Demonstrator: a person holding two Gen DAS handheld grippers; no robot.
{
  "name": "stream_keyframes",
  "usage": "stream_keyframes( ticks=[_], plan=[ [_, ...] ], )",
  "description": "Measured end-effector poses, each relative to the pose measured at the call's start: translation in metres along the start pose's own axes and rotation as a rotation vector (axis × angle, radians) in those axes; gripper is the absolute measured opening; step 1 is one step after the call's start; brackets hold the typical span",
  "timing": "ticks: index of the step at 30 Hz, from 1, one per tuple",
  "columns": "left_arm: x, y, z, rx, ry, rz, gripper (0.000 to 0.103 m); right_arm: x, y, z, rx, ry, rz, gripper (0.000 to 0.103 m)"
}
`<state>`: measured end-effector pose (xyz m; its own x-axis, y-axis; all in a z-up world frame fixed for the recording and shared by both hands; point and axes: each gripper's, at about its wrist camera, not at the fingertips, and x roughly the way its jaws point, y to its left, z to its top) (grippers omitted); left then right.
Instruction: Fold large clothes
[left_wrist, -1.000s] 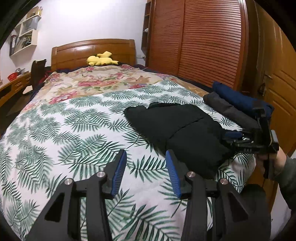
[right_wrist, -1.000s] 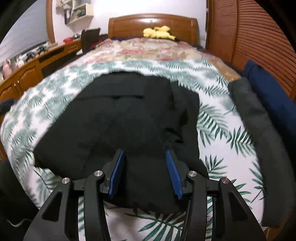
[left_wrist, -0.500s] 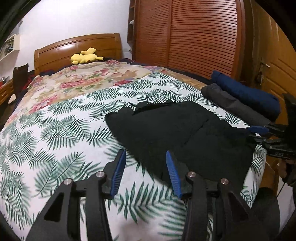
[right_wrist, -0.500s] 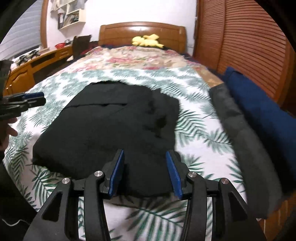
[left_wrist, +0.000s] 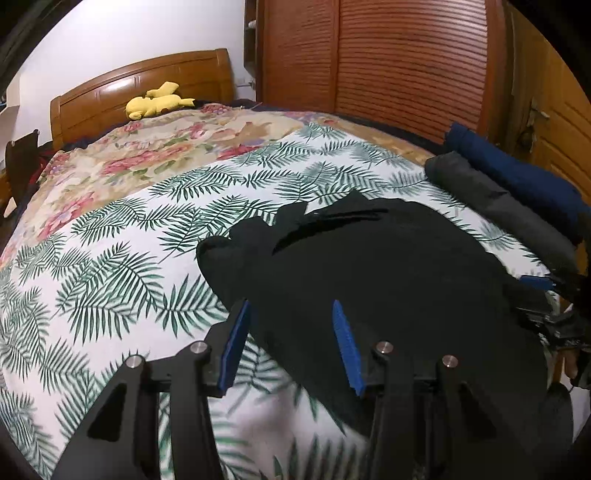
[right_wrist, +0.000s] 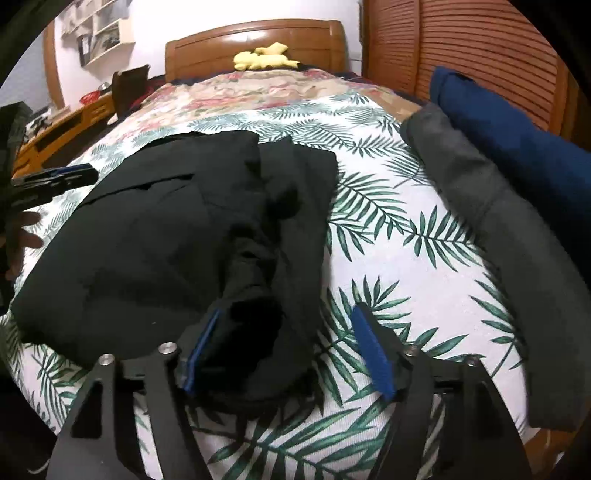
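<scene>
Two grippers at the near edge of a folded black garment (right_wrist: 155, 240) on the palm-leaf bedspread (left_wrist: 110, 266).

The left gripper (left_wrist: 291, 336) hangs spread over the garment's left edge, holding nothing. The right gripper (right_wrist: 291, 350) is also spread, a bunched fold between its fingers, seemingly unpinched. A grey roll (right_wrist: 491, 229) and a navy roll (right_wrist: 517, 140) lie beside the garment, apart from it.

A home bedroom. A bed with a glossy brown wooden headboard (right_wrist: 255, 42) at 12 o'clock fills both views, spread with a white palm-leaf printed sheet (left_wrist: 110, 258) and a beige floral quilt (left_wrist: 147, 147). A yellow plush toy (left_wrist: 157, 101) lies by the headboard. A reddish-brown louvred wooden wardrobe (left_wrist: 406, 62) stands at 1 o'clock; white wall shelves (right_wrist: 98, 31) hang at 11 o'clock.
</scene>
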<state>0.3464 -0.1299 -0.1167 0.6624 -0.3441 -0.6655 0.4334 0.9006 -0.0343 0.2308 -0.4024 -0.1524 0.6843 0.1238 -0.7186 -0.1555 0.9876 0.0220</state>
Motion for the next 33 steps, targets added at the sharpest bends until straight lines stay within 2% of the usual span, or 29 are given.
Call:
stream_keyframes(
  ticks=[6,8,16,23,30,33],
  plan=[
    [0.036,0.023,0.021,-0.030,0.036,-0.010,0.046,0.000,-0.009,-0.001,0.066,0.026,0.082,0.079],
    [0.045,0.030,0.025,-0.034,0.040,0.005,0.050,-0.001,-0.010,-0.002,0.075,0.028,0.096,0.079],
    [0.066,0.051,0.024,-0.056,0.078,0.040,0.063,-0.010,0.001,-0.002,0.028,0.019,0.070,0.079],
    [0.056,0.064,0.021,-0.103,0.074,0.015,0.063,-0.006,0.001,-0.002,0.025,0.034,0.096,0.079],
    [0.071,0.064,0.014,-0.139,0.120,0.015,0.063,0.011,-0.009,0.001,0.118,0.068,0.205,0.078],
    [0.075,0.064,0.012,-0.167,0.132,0.010,0.063,0.012,-0.006,0.002,0.116,0.071,0.225,0.074]
  ],
)
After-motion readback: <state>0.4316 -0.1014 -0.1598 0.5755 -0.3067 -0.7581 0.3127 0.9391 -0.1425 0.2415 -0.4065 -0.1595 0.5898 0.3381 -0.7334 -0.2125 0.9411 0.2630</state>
